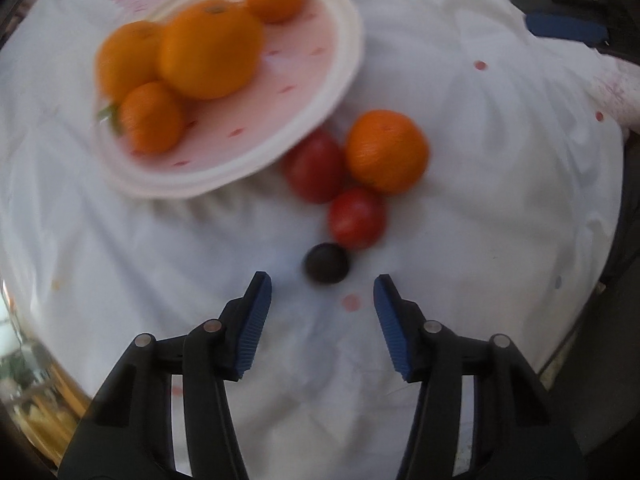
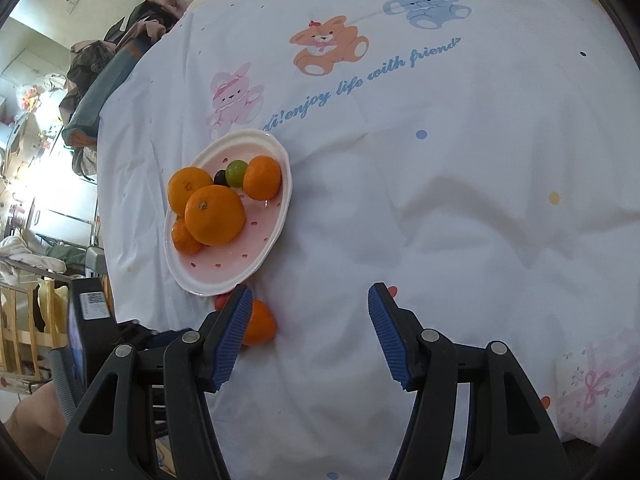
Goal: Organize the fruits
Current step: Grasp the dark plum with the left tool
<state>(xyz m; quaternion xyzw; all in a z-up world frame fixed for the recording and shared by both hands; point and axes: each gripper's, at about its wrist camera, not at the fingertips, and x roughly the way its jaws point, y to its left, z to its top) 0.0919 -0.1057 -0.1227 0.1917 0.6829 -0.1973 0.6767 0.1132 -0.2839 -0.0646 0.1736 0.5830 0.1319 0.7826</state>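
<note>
Left gripper spread wide, holding nothing, hovering over the white bedsheet. Dark grape right at 12 o'clock off the tips, then two red fruits and a loose orange toward 1. Pink plate with four oranges up at 11. Right gripper also wide open and empty, plate at 11 o'clock.

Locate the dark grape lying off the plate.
In the left wrist view the dark grape lies on the cloth just ahead of the open left tool, touching the nearer red tomato.
</note>
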